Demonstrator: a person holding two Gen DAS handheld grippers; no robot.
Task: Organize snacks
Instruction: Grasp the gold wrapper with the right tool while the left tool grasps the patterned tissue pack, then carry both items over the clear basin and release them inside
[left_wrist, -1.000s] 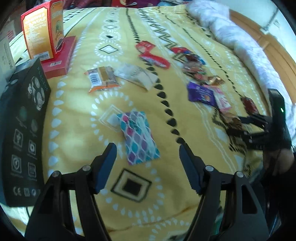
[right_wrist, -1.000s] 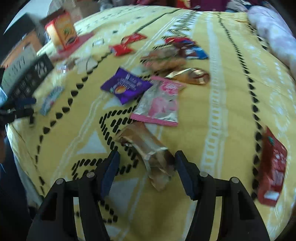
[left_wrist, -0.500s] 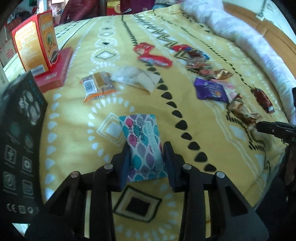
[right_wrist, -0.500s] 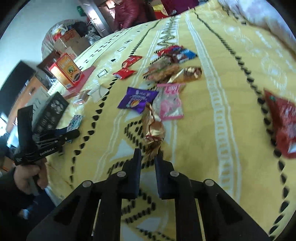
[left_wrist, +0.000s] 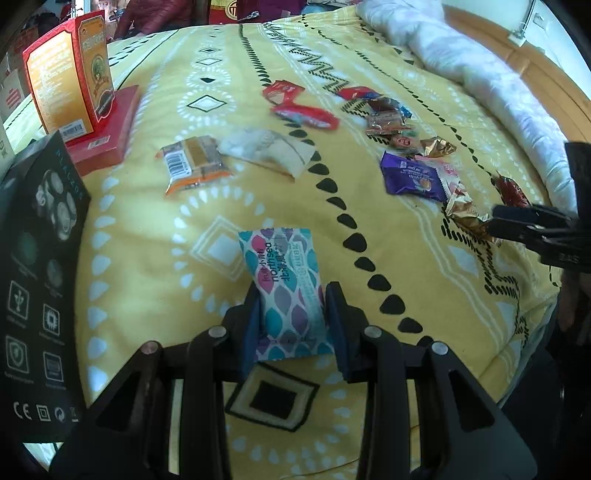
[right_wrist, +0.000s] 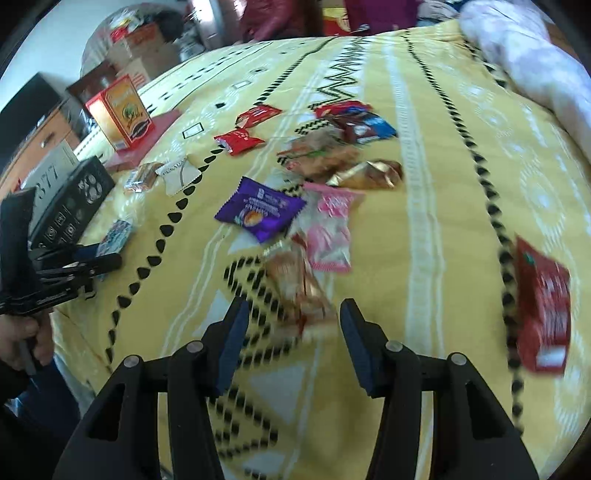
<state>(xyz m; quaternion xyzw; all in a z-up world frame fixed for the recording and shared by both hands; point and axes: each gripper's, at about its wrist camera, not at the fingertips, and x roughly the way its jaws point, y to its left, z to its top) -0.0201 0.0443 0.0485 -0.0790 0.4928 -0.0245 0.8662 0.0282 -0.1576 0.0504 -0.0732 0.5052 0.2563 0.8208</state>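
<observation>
Packet (left_wrist: 286, 291), soft, scale-patterned, claw-pinched (left_wrist: 295, 325)

A flat plastic packet printed with teal, pink and purple leaf shapes (left_wrist: 286, 291) is seen lengthwise on the yellow patterned blanket (left_wrist: 155, 229), its near end pinched at both long edges. A crinkled gold-and-brown foil wrapper (right_wrist: 301, 288) is blurred, stretched lengthwise. Just beyond it, a pink-and-white sachet (right_wrist: 330, 229) and a purple foil pouch (right_wrist: 260, 212) are laid flat, touching or overlapping. Further red, blue and gold wrappers are clustered behind.
</observation>
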